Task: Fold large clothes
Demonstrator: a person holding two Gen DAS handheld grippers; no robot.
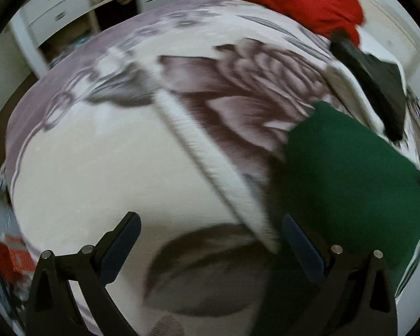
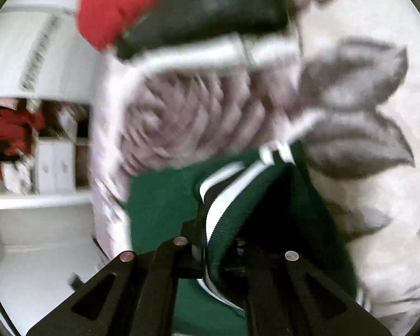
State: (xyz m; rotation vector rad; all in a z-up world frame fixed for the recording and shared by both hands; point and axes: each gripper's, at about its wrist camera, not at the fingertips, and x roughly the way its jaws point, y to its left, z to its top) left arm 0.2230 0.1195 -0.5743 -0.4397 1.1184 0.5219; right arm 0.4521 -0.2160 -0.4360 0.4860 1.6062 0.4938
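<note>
Here the green garment (image 2: 159, 196) is clamped at its striped edge by the right gripper (image 2: 207, 240); the left gripper (image 1: 210, 240) is held spread wide just left of the garment, above the floral bedspread (image 1: 98, 168).

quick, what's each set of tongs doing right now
Left tongs: open, holding nothing, above the floral bedspread.
Right tongs: closed on the striped edge of the green garment.
</note>
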